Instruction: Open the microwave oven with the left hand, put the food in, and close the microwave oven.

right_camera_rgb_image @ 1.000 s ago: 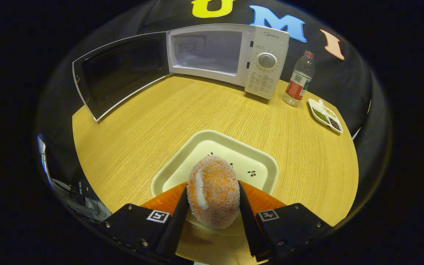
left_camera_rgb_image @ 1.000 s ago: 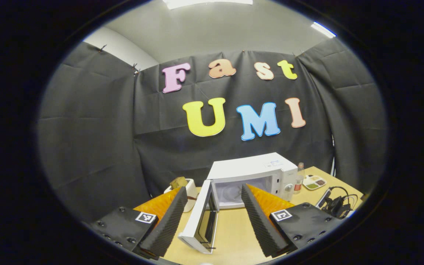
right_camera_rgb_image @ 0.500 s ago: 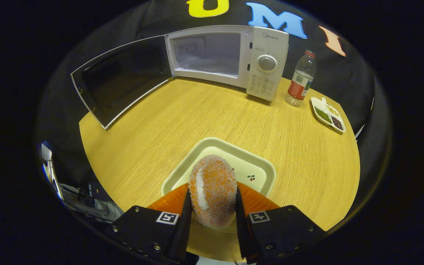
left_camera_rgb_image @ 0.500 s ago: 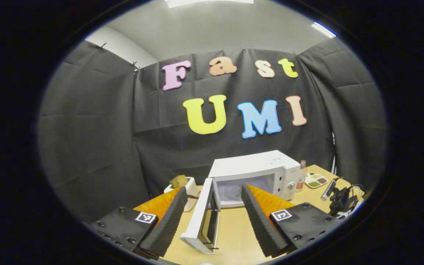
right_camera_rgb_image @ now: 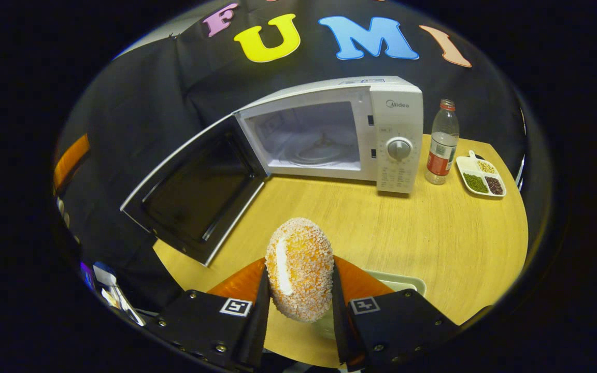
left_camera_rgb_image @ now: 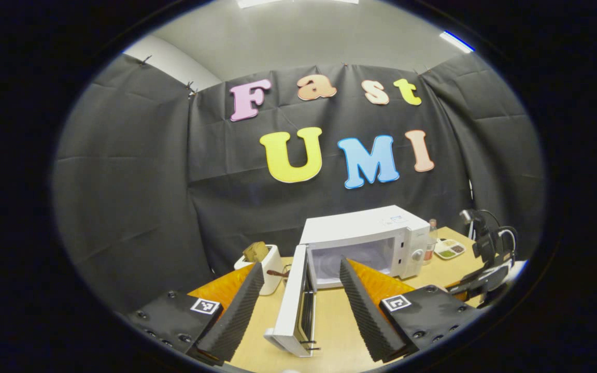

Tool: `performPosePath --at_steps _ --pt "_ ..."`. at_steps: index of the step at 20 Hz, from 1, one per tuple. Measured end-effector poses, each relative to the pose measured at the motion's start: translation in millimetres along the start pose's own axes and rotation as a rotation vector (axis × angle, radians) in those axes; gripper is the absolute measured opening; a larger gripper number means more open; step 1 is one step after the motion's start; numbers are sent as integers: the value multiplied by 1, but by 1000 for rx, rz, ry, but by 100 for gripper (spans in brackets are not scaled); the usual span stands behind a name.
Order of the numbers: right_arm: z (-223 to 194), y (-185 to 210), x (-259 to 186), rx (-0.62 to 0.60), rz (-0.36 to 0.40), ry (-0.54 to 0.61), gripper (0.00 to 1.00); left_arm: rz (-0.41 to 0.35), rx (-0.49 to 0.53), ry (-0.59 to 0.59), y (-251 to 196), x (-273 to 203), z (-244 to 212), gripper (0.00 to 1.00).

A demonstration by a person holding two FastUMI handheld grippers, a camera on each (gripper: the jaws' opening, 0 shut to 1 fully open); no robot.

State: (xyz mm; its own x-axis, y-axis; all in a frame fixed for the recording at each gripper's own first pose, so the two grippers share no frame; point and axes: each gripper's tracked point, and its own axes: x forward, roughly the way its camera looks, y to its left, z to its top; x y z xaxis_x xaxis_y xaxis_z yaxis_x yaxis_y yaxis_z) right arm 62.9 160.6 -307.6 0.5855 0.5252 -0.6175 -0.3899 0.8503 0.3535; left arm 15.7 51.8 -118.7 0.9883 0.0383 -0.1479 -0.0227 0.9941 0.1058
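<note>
Bread roll [right_camera_rgb_image: 299,269] clamped between the right gripper [right_camera_rgb_image: 298,300] fingers; ahead, microwave [right_camera_rgb_image: 329,137] (door swung wide) holds nothing; left gripper [left_camera_rgb_image: 301,305] spread, grasping nothing.

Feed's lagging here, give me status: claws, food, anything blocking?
Left claw open, empty. Right claw shut on bread roll. Microwave door open, path looks clear.

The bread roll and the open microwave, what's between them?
Just bare wooden table, seen in the right gripper view. The bread roll sits in the right tool, facing the microwave.
</note>
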Motion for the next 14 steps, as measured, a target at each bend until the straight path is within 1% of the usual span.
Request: performPosePath --at_steps 1,3,6,10,12,14 --pt "9 9 4 25 22 -14 54 -3 2 5 2 2 -3 100" --pt "24 18 16 64 41 -33 54 -16 -3 13 2 6 -9 100" --pt "45 23 41 139 45 -68 54 -22 3 22 9 11 -15 99" --pt "78 29 77 254 33 -156 54 -30 20 44 19 21 -30 94" --pt "93 28 106 302 23 -197 54 -37 9 61 23 26 -41 95" --pt "107 21 136 335 -3 -236 54 -39 11 74 28 32 -49 98"
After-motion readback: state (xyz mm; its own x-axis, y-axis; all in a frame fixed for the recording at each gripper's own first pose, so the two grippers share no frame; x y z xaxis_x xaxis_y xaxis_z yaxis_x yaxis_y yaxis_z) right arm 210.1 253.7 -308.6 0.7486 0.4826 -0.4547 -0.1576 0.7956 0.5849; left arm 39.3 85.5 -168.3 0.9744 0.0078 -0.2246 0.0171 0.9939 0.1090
